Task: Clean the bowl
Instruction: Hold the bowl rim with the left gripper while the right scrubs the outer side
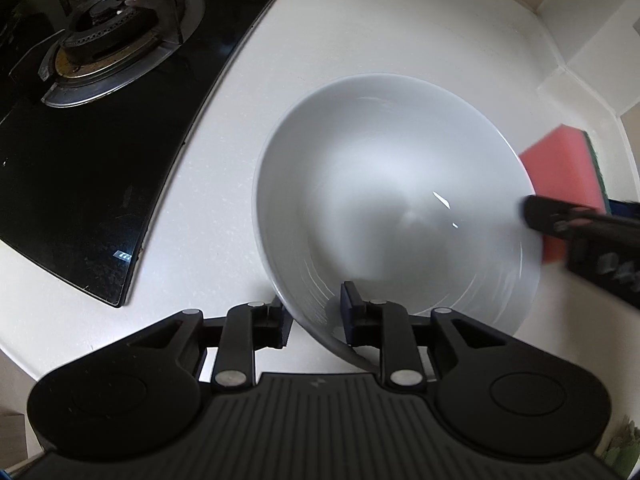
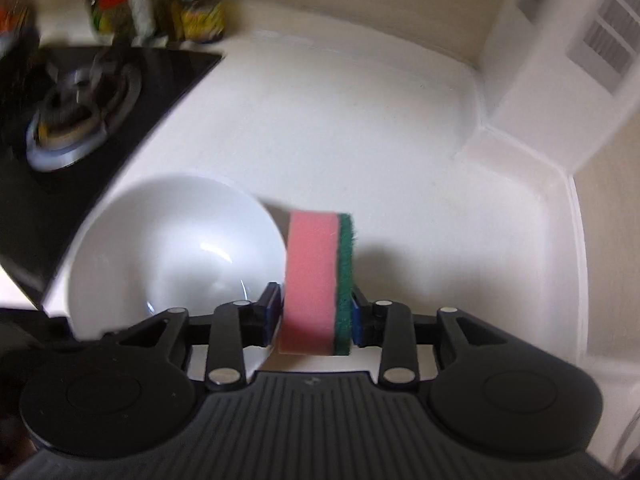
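Straddling the rim: my left claw [image 1: 314, 304] sits over the near edge of the bowl [image 1: 392, 200], one finger outside the wall and one inside. I see no squeeze on the china, so I read it as released.
Right claw: the right claw [image 2: 314, 312] has the sponge [image 2: 316, 280] standing on edge between its pads. The foam looks full-width, not pinched, so I call it let go though still flanked.
Bowl's place: upright on the white counter [image 1: 340, 32], centre-right of the left view and lower left of the right view, just beside the black hob [image 1: 100, 140].
Key relation: the sponge lies outside the bowl, just off its right rim. Its long axis runs up the frame, away from the claw, with the pink face turned towards the bowl and the green scourer away.
Nearer hand: the right, which already has the sponge between its fingers.
Next move, as I judge it: if scrubbing remains, I must close both claws again, then carry the sponge left over the rim.
Risk: a loose sponge may topple.
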The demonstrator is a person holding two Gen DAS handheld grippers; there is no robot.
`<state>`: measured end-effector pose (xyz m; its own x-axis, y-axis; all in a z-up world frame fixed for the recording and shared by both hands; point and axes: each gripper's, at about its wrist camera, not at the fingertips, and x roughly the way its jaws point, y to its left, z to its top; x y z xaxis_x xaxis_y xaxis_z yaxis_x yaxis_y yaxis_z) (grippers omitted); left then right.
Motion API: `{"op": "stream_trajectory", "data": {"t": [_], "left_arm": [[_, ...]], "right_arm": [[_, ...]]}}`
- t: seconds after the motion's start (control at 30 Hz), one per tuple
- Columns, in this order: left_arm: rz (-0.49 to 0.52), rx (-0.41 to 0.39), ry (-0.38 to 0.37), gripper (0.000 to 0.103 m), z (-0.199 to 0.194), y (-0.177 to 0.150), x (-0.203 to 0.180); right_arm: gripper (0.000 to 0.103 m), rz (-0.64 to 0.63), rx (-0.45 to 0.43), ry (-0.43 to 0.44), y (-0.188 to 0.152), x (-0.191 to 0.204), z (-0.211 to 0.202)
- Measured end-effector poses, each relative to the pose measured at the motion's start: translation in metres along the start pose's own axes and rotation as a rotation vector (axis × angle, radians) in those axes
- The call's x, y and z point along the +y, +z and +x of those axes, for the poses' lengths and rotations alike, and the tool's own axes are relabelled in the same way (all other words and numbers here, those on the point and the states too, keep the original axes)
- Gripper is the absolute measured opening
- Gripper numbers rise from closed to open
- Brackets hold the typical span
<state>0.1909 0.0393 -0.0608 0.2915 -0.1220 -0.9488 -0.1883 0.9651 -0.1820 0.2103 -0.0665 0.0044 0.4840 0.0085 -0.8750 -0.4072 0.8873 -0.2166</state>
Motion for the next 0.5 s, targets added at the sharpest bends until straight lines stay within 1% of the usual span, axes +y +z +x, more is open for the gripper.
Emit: {"op": "stream_trajectory", "data": {"t": [0.03, 0.07, 0.17, 0.23, 0.27, 0.3, 0.37, 0.4, 0.47, 0.5], "left_arm": [[-0.005, 0.014, -0.028, 0.030, 0.001, 0.002, 0.004], [-0.013, 0.035, -0.058, 0.030, 0.000, 0.003, 0.010], [-0.013, 0.109, -0.137, 0.028, -0.002, 0.009, 0.035], [-0.009, 0.153, -0.160, 0.025, 0.001, 0.023, 0.041], [-0.006, 0.174, -0.170, 0.022, 0.003, 0.030, 0.044], [0.000, 0.184, -0.169, 0.021, 0.004, 0.034, 0.044], [0.061, 0.211, -0.126, 0.015, 0.009, 0.052, 0.037], [0.076, 0.213, -0.114, 0.015, 0.010, 0.057, 0.035], [0.113, 0.183, -0.090, 0.010, 0.009, 0.070, 0.033], [0.154, 0.185, -0.097, 0.011, 0.009, 0.080, 0.029]], "right_arm": [[0.036, -0.078, -0.023, -0.024, -0.003, 0.009, 0.002], [0.036, -0.121, -0.043, -0.039, -0.006, 0.014, 0.001], [0.035, -0.130, -0.062, -0.008, -0.009, 0.009, -0.002], [0.035, -0.129, -0.062, 0.045, -0.009, -0.001, -0.003], [0.035, -0.135, -0.062, 0.054, -0.009, -0.002, -0.003], [0.035, -0.143, -0.062, 0.060, -0.008, -0.003, -0.004], [0.035, -0.167, -0.062, 0.057, -0.008, -0.001, -0.004], [0.035, -0.176, -0.062, 0.056, -0.007, 0.000, -0.004], [0.035, -0.188, -0.065, 0.055, -0.007, 0.001, -0.005], [0.035, -0.191, -0.066, 0.057, -0.007, 0.001, -0.005]]}}
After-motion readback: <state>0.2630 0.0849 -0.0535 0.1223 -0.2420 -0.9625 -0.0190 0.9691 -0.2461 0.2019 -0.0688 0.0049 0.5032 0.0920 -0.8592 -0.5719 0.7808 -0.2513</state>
